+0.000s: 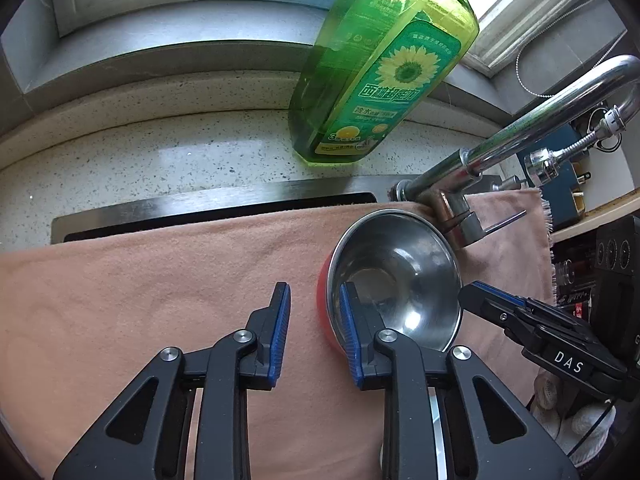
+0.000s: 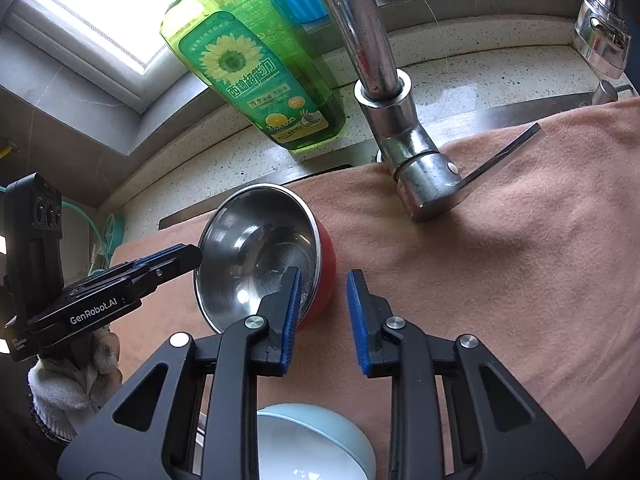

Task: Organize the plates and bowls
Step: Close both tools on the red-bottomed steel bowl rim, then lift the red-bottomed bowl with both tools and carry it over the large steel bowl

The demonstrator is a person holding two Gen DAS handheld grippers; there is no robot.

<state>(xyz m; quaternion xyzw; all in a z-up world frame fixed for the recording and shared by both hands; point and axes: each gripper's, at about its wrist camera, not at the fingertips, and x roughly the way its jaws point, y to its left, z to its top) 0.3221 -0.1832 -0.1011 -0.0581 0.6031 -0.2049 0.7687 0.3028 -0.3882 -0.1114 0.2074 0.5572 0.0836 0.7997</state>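
Only the right view shows a pale bowl [image 2: 312, 440], nearest. The left gripper [image 1: 314, 288], marked GenRobot.AI, and the right gripper [image 2: 325, 273], marked DAS, each stand narrow astride opposite rims of the steel bowl [image 1: 400, 272] on the cloth [image 1: 160, 300], outer pads clear. Beyond: tap [image 2: 376, 60], sunflower bottle [image 1: 380, 60]

A steel bowl [image 1: 394, 276] with a shiny inside and a red outer wall sits tilted, its mouth turned up and toward the cameras, with both hand-held grippers at its rim. The left hand-held gripper [image 1: 314, 330] straddles the bowl's left rim, one finger inside and one outside; the right hand-held gripper [image 2: 324, 316] straddles the opposite rim in the same way. A pale blue bowl [image 2: 316, 440] lies upright just under the right hand-held gripper.
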